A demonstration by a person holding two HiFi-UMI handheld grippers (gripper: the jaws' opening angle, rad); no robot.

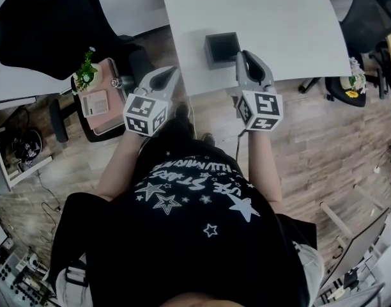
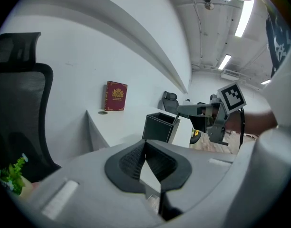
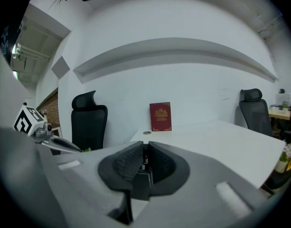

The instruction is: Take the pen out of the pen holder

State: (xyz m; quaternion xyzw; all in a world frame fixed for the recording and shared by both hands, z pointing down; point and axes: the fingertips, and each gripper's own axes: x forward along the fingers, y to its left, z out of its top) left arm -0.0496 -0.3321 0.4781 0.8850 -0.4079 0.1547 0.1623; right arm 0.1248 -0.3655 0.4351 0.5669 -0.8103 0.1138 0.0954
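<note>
Right tool (image 3: pixel 145 147) grips pen (image 3: pixel 145 162); red book's (image 3: pixel 160 117) gold lettering unreadable

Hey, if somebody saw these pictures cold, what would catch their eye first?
Probably the right gripper at the white desk's near edge, its fingers closed on a thin dark pen over the black pen holder. Then the red book standing against the wall at the desk's far side.
</note>
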